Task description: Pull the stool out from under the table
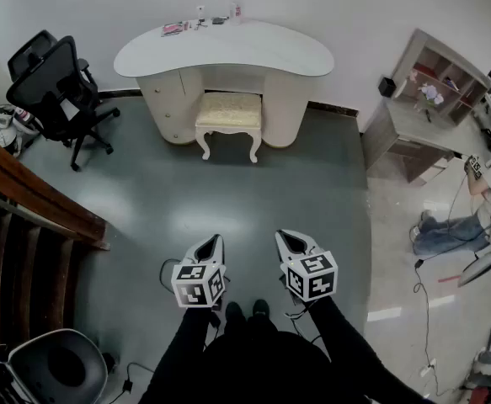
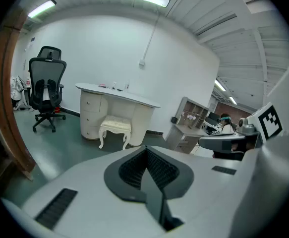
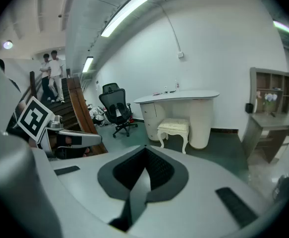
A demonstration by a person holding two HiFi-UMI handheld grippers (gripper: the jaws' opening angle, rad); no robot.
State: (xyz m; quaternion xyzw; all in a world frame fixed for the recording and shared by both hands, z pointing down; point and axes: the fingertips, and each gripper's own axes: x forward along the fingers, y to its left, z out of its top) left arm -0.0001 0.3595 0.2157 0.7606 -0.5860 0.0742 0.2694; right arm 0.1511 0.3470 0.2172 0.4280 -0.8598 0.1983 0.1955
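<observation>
A cream stool (image 1: pixel 228 118) with a cushioned seat and carved legs stands half under the white kidney-shaped dressing table (image 1: pixel 224 50) against the far wall. The stool (image 2: pixel 115 130) shows small in the left gripper view, and the stool (image 3: pixel 174 129) also shows in the right gripper view. My left gripper (image 1: pixel 214 244) and right gripper (image 1: pixel 285 240) are held side by side in front of me, well short of the stool. Both are shut with nothing between the jaws.
A black office chair (image 1: pixel 56 87) stands left of the table. A wooden stair rail (image 1: pixel 34 194) runs along the left. A wooden shelf desk (image 1: pixel 418 112) and a seated person (image 1: pixel 468 217) are at the right. Cables lie on the floor near my feet.
</observation>
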